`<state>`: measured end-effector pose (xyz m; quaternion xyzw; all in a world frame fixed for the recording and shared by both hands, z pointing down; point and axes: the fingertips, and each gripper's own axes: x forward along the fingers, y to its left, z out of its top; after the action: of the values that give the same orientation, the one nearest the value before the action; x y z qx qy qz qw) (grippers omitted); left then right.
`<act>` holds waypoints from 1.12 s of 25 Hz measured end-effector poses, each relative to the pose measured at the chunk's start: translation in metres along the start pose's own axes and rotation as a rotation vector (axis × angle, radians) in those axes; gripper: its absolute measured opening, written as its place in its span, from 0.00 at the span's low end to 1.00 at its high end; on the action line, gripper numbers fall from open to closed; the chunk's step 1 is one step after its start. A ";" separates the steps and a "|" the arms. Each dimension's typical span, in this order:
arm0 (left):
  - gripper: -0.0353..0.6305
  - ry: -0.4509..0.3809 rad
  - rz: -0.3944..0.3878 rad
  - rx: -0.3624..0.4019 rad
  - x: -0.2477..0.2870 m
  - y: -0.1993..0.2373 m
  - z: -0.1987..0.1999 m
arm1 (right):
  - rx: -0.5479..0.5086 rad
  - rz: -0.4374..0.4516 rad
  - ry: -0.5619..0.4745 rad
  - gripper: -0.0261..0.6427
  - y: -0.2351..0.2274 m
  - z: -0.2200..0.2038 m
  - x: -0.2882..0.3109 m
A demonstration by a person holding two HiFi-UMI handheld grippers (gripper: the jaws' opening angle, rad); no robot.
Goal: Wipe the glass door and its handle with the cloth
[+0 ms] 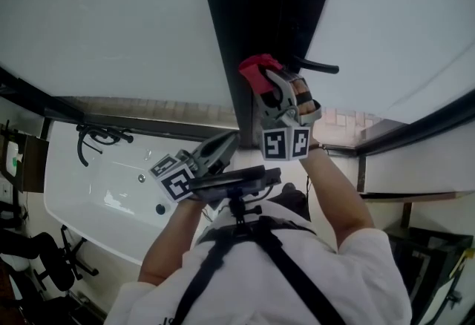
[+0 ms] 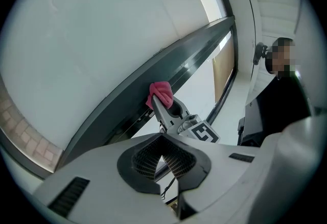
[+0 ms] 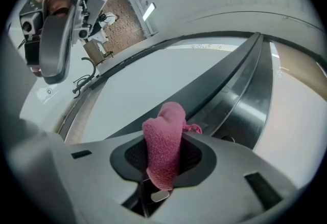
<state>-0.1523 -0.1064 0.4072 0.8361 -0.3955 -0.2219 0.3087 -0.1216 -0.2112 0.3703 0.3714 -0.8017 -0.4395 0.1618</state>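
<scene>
- Cloth [image 3: 164,141]: pink, gripped in the right claw [image 1: 269,82], up against the dark frame [image 1: 267,12] of the glass door [image 1: 111,27], just beside the handle [image 1: 318,66].
- Left claw [image 2: 164,159]: clenched on nothing, held low and off the door.
- Step: probably wiping the frame by the handle.
- Next: likely slide the cloth onto the handle with steady pressure.
- No brand or text readable.

My right tool [image 3: 163,155] has its jaws closed on the pink cloth [image 3: 166,136], which stands up folded between them. The cloth's tip meets the dark frame [image 3: 225,82] of the glass door [image 3: 163,77]; I cannot tell if it presses there. The left tool [image 3: 56,39] sits at upper left, well apart.
</scene>
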 end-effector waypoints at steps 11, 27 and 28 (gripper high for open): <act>0.04 -0.010 0.002 0.016 0.001 -0.002 0.004 | 0.023 0.040 -0.077 0.18 0.024 -0.015 -0.004; 0.04 -0.030 0.007 0.024 0.000 -0.005 0.008 | -0.131 0.246 -0.061 0.18 0.088 -0.053 -0.012; 0.04 -0.031 0.009 0.024 0.000 -0.005 0.008 | -0.139 0.256 -0.062 0.18 0.090 -0.054 -0.013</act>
<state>-0.1547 -0.1067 0.3978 0.8343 -0.4067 -0.2287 0.2935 -0.1226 -0.2028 0.4759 0.2405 -0.8147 -0.4811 0.2169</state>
